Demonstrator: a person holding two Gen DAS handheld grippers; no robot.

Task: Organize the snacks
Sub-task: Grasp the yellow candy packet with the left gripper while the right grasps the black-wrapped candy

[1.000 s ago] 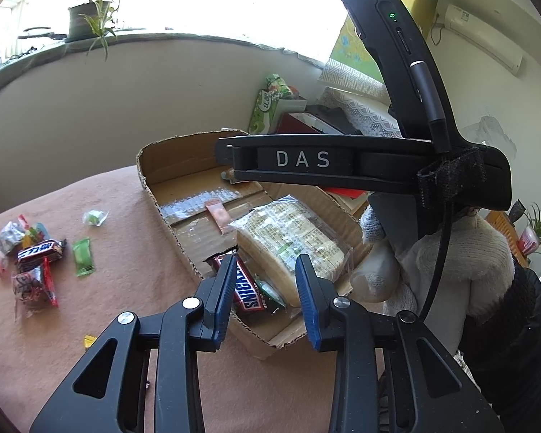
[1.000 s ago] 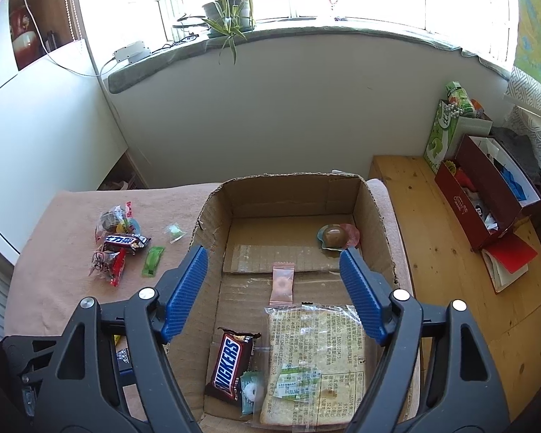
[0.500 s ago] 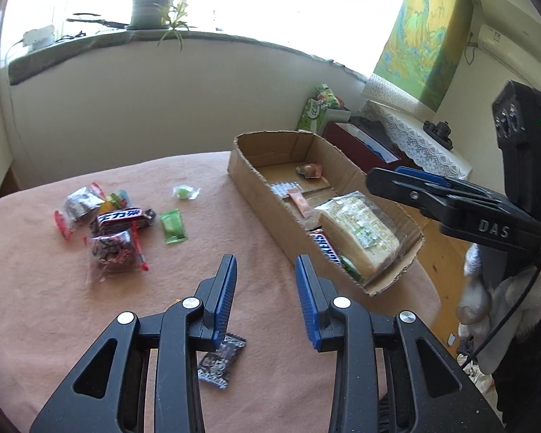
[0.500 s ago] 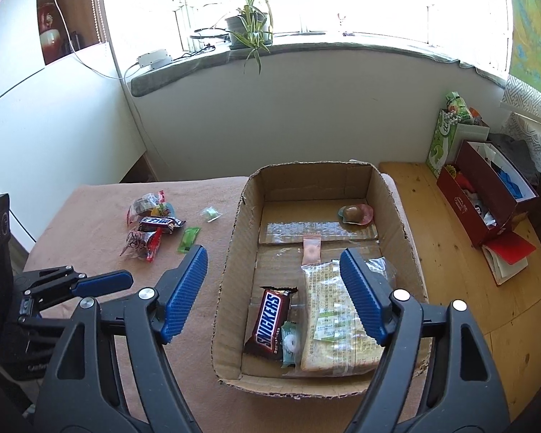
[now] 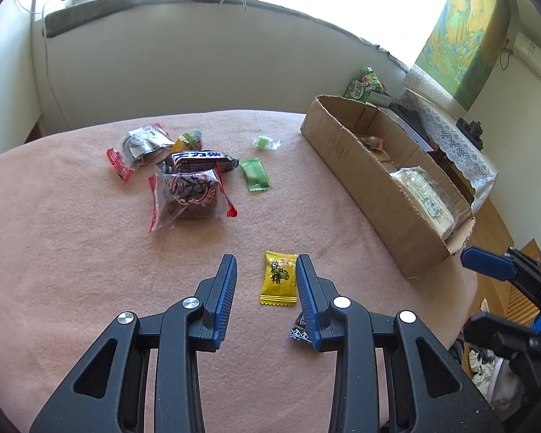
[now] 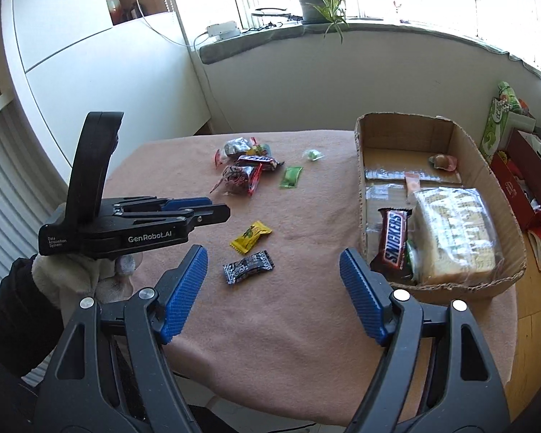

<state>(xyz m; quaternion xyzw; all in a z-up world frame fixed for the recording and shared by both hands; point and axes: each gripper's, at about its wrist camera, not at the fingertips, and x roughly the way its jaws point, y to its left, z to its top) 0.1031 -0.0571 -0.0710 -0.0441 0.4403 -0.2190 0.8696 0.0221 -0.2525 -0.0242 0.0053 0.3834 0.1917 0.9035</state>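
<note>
Two views cover this moment. From the left wrist camera, the left gripper (image 5: 267, 267) hangs above the pink cloth-covered table (image 5: 72, 270), its blue-padded jaws partly apart and gripping nothing. A yellow candy packet (image 5: 278, 278) lies flat on the cloth, seen between the two fingertips, close to the right-hand one. A black-and-white wrapped candy (image 5: 299, 328) peeks out beside that same finger, mostly hidden by it. Farther off lies a loose pile of snacks: a clear red-edged bag holding a dark cake (image 5: 187, 196), a dark chocolate bar (image 5: 198, 160) just behind it, another clear bag (image 5: 140, 144) at the left, a green sachet (image 5: 256, 175) and a small green sweet in clear wrap (image 5: 265, 142). At the right stands the cardboard box (image 5: 360, 180), with a wrapped block of bread (image 5: 423, 198) inside. One blue fingertip of the right gripper (image 5: 487, 263) shows at the right edge.

From the right wrist camera, the right gripper (image 6: 273, 252) has its jaws wide apart and empty above the near part of the table (image 6: 288, 342). The black-and-white wrapped candy (image 6: 248, 266) rests on the cloth between its fingertips, untouched, with the yellow candy packet (image 6: 250, 236) just behind it. The left gripper (image 6: 220, 211) reaches in from the left, held by a gloved hand (image 6: 72, 274). The cardboard box (image 6: 357, 166) at the right holds a Snickers bar (image 6: 393, 238) lying against the wrapped block of bread (image 6: 454, 234), a small pink sachet (image 6: 412, 184) and a round wrapped sweet (image 6: 443, 161) near its far wall. The snack pile (image 6: 245, 169) lies toward the far side of the table.
</note>
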